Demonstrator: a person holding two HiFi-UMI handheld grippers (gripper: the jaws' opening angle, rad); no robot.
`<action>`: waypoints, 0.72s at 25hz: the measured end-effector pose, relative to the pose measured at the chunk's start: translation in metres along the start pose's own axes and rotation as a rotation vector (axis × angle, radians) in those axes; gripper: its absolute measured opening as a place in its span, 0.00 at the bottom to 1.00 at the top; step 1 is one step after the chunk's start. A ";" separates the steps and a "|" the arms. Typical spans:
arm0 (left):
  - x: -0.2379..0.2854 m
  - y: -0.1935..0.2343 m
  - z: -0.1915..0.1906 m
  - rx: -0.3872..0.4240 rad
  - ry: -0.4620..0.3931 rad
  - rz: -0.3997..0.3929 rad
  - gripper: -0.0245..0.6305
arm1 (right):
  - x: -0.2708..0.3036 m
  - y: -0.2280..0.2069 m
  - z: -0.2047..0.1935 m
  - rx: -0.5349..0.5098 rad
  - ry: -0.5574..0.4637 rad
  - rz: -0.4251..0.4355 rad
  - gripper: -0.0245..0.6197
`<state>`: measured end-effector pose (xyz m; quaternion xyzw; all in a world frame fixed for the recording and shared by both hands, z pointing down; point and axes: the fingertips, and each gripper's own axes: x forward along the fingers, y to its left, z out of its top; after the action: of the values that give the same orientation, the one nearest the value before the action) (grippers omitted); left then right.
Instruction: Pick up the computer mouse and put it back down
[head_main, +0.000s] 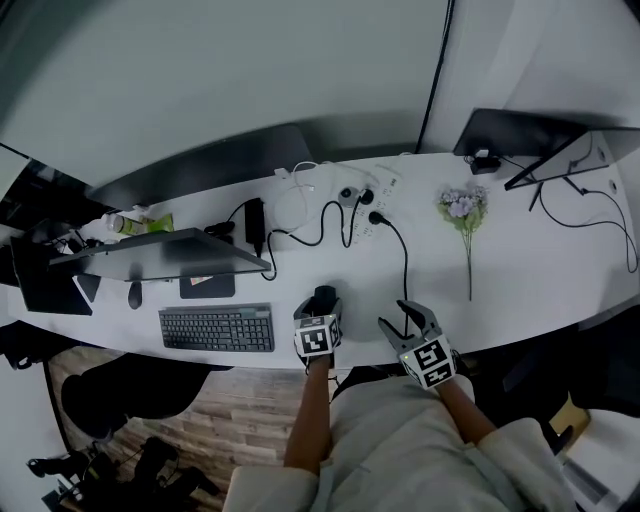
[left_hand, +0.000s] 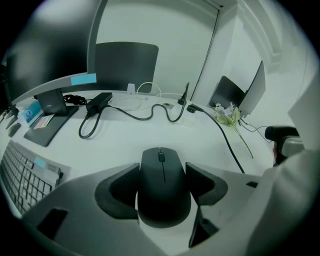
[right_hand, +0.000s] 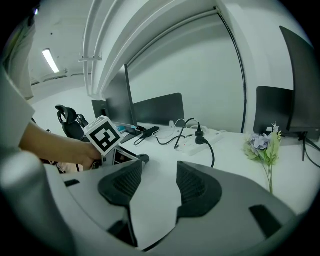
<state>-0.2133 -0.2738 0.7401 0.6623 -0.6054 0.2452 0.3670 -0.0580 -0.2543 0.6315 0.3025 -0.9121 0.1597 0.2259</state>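
Left gripper (head_main: 320, 305) has its fingers (left_hand: 117, 192) closed in on the computer mouse (left_hand: 164, 185), one pad against each flank. The mouse sits close to the desk's (head_main: 540, 290) front edge, between the keyboard (head_main: 217, 328) and the black cable (head_main: 405, 262). I can't tell whether it's resting on the desk or just clear of it.

Here's my worry: those flanks are smooth and curved, and the pads meet them along a narrow strip. Lift too fast or tilt and I reckon the mouse squirts forward out of the grip. That close to the front edge, a slip could send it off the desk altogether.

Right gripper (right_hand: 159, 185) hangs just beside, to the right, fingers wide apart with only bare desk between them. It's near enough that a careless swing could clip the left gripper's marker cube (right_hand: 102, 134) or snag the cable running back to the power strip (head_main: 365, 205).

Setting down is the other risk. Open the fingers too high and the mouse drops and skids towards that edge.
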 end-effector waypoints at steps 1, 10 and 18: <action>-0.004 -0.001 0.003 0.007 -0.018 -0.009 0.48 | 0.000 0.003 0.001 -0.005 0.000 0.004 0.39; -0.036 -0.008 0.024 0.062 -0.157 -0.087 0.48 | 0.001 0.031 0.000 -0.038 0.009 0.032 0.39; -0.075 -0.007 0.038 0.089 -0.250 -0.106 0.48 | 0.002 0.053 0.001 -0.035 0.000 0.048 0.39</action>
<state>-0.2223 -0.2568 0.6575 0.7344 -0.5991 0.1675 0.2716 -0.0932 -0.2148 0.6239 0.2767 -0.9217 0.1491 0.2273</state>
